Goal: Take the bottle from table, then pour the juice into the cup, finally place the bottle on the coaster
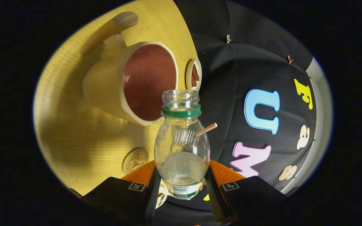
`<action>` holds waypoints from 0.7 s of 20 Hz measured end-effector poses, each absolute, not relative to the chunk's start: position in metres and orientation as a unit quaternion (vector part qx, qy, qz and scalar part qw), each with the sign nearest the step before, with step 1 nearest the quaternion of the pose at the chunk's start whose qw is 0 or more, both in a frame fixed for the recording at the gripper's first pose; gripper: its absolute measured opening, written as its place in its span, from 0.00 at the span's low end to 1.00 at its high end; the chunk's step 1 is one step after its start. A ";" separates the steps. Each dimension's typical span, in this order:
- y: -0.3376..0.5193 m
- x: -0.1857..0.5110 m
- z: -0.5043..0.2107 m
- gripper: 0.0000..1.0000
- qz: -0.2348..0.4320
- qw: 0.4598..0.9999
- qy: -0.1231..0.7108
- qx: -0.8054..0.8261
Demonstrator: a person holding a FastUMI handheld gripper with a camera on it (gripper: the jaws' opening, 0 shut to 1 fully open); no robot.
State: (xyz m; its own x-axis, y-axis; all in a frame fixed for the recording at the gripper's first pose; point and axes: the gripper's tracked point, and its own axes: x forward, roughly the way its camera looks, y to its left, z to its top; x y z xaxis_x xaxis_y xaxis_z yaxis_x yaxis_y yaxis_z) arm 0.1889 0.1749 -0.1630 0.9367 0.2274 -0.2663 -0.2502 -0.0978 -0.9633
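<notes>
My gripper point(181, 185) is shut on a clear plastic bottle point(181, 147), both fingers pressing on its lower body. The bottle is uncapped, has a green neck ring and looks empty. Its open mouth points toward a cream cup point(127, 84) just beyond it. The cup has a handle and a dark red inside wetted with droplets. The view is rolled, so the wooden table point(74, 131) rises along one side. A round cork coaster point(134, 160) lies on the table near my left finger, beside the bottle's base.
A small round dish point(194, 75) with reddish-brown bits sits past the cup near the table's edge. A striped straw-like stick point(210, 127) pokes out from behind the bottle. The black booth cloth hangs beyond the table edge.
</notes>
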 end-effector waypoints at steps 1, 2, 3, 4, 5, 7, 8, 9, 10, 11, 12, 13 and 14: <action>0.177 0.189 -0.162 0.72 0.179 0.667 0.006 -0.723; 0.178 0.189 -0.160 0.72 0.179 0.661 -0.001 -0.728; 0.179 0.189 -0.158 0.72 0.179 0.655 -0.007 -0.734; 0.180 0.189 -0.157 0.72 0.179 0.650 -0.011 -0.738; 0.179 0.190 -0.158 0.72 0.180 0.646 -0.012 -0.741; 0.180 0.190 -0.155 0.72 0.180 0.640 -0.013 -0.747; 0.181 0.191 -0.155 0.72 0.180 0.638 -0.014 -0.749; 0.182 0.191 -0.155 0.72 0.179 0.635 -0.015 -0.751; 0.182 0.192 -0.154 0.72 0.179 0.632 -0.017 -0.754; 0.183 0.192 -0.153 0.72 0.178 0.629 -0.017 -0.756; 0.182 0.192 -0.153 0.72 0.178 0.627 -0.018 -0.758; 0.182 0.192 -0.153 0.72 0.178 0.625 -0.017 -0.760; 0.181 0.192 -0.152 0.72 0.178 0.622 -0.018 -0.762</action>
State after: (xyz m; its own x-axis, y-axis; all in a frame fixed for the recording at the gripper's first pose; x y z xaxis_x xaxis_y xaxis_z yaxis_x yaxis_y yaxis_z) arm 0.1917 0.1812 -0.1516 0.9359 0.2496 -0.2485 -0.1937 -0.2246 -0.9550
